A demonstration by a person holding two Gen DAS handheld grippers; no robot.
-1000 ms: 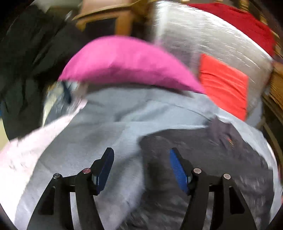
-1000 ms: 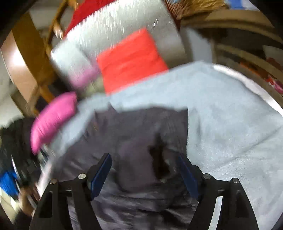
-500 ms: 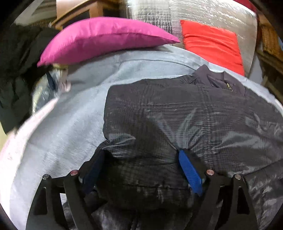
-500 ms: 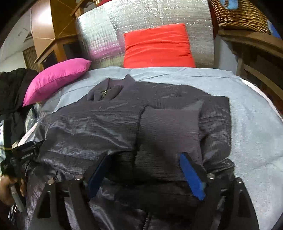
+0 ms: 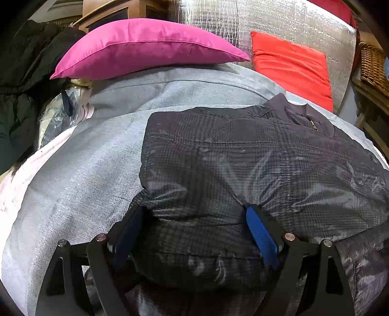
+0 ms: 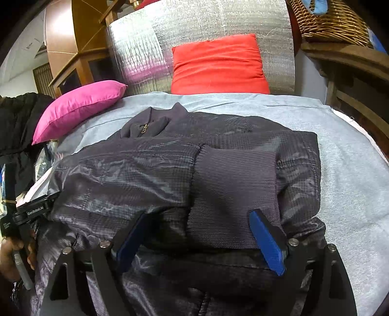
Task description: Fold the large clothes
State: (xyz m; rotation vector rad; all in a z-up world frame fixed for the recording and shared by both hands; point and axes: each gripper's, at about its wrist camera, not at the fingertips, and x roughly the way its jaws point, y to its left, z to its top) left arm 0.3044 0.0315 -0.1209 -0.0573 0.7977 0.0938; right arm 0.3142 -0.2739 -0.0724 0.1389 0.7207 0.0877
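Since half a second ago, little is changing: both views are holding nearly the same framing, after the blurred swing toward the bed seen a second ago. Left gripper (image 5: 194, 233) is standing wide open, its blue pads (image 5: 261, 237) bracketing a bulged fold of the dark jacket (image 5: 243, 158); cloth is filling the gap between the jaws, but the pads are not pinching it closed. Right gripper (image 6: 198, 239) is likewise spread wide, its pads (image 6: 267, 243) sitting either side of the jacket's (image 6: 145, 175) ribbed cuff (image 6: 233, 192), which is lying on top of the jacket body. Whether either claw is actually gripping the fabric cannot be told. Jacket is lying flat on the grey bed cover (image 5: 85, 182) (image 6: 352, 170), collar and zip pointing toward the far end. Pink pillow (image 5: 145, 48) (image 6: 77, 109) is resting at the far left of the cover, and a red cushion (image 5: 291, 70) (image 6: 218, 65) is leaning against a silver foil panel (image 6: 206, 24) behind it. Wicker basket (image 6: 328, 19) is sitting on a wooden shelf at right.
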